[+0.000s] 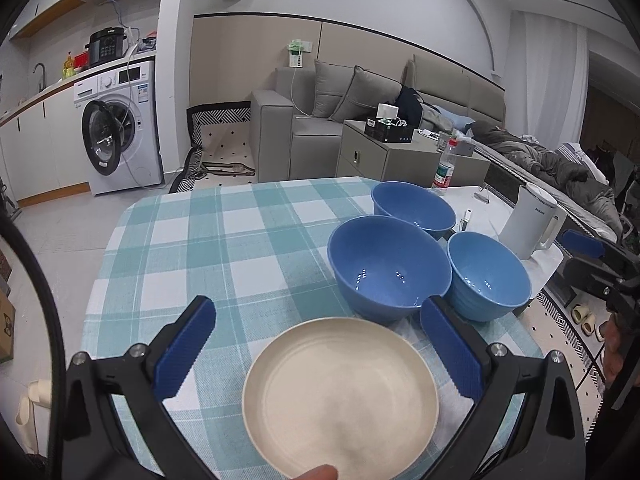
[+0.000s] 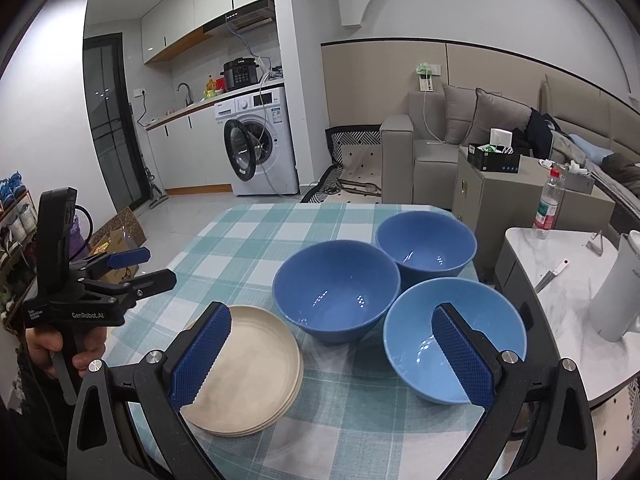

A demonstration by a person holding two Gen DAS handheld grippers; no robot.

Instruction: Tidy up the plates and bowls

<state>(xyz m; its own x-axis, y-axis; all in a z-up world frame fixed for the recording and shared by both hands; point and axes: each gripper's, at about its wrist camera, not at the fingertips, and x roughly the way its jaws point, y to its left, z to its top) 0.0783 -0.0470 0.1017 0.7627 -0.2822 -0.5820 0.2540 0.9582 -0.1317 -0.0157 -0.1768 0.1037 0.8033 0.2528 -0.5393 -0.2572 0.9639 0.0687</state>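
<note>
Left wrist: plates (image 1: 340, 396) beneath open claw (image 1: 316, 344)

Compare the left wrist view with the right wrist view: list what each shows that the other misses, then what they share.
Only the left wrist view shows the white kettle whole, with its handle, and slippers on the floor past the table.

Only the right wrist view shows that the cream plates are a stack with several rims, the hand holding the left tongs, and a cardboard box on the floor.

Both show three blue bowls on the checked tablecloth, the washing machine, the sofa, and open tongs empty.
</note>
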